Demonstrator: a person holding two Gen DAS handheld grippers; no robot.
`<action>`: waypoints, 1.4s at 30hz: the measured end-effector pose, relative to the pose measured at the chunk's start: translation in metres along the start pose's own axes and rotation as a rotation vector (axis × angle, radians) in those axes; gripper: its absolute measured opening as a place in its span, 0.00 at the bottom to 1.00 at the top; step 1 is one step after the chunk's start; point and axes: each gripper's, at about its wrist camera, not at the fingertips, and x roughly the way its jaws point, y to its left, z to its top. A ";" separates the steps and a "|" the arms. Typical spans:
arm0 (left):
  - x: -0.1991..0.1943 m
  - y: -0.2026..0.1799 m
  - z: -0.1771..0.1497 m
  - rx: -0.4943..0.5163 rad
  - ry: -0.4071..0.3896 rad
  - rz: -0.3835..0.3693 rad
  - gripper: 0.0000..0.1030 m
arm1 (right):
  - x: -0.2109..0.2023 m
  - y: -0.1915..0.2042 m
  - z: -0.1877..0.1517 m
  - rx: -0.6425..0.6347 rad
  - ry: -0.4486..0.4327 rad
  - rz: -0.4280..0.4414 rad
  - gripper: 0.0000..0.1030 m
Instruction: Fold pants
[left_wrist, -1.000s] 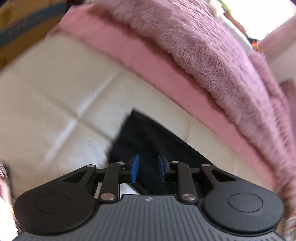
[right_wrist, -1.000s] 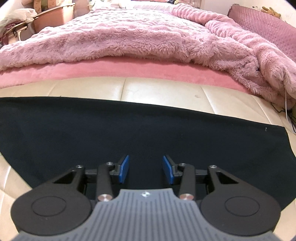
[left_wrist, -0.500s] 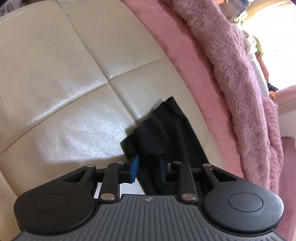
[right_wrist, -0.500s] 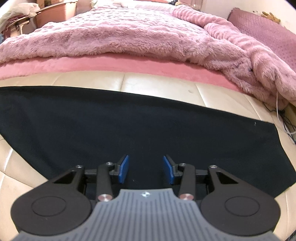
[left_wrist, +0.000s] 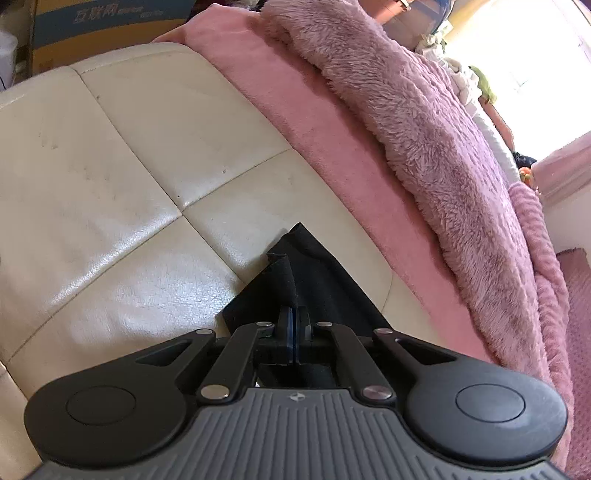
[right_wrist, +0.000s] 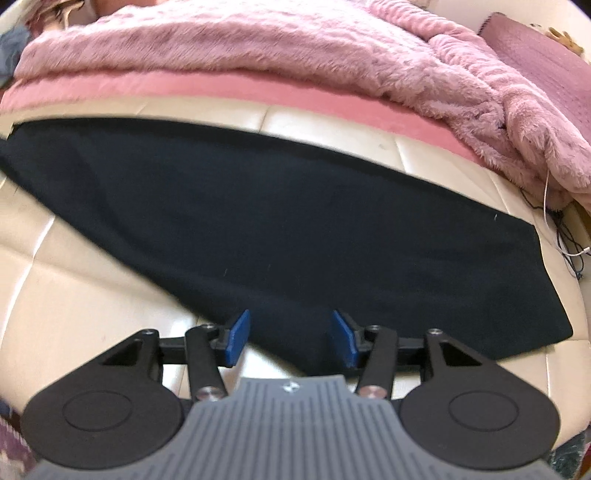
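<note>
The black pants (right_wrist: 280, 229) lie spread across a cream leather bench (right_wrist: 74, 302) at the foot of a bed. In the left wrist view my left gripper (left_wrist: 294, 317) is shut on a raised fold at the end of the pants (left_wrist: 314, 280), near a pointed corner of the cloth. In the right wrist view my right gripper (right_wrist: 291, 336) is open, its blue pads either side of the pants' near edge, low over the cloth.
A fluffy pink blanket (right_wrist: 258, 48) and a pink sheet (left_wrist: 314, 122) lie just beyond the bench. A cardboard box (left_wrist: 92, 29) stands past the bench's far end. Thin cables (right_wrist: 565, 236) hang at the right end.
My left gripper has closed on the end of the pants and bunched the cloth into a fold. My right gripper has dropped toward the near edge of the pants and stays open.
</note>
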 end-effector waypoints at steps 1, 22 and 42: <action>0.000 0.001 0.000 -0.001 0.003 0.003 0.00 | -0.001 0.002 -0.003 -0.015 0.003 0.001 0.45; 0.004 0.029 -0.008 -0.002 0.039 0.023 0.00 | 0.018 0.010 -0.007 -0.112 0.089 -0.063 0.00; 0.021 0.022 -0.025 -0.127 -0.049 -0.068 0.35 | 0.010 -0.009 0.028 0.178 -0.051 0.059 0.40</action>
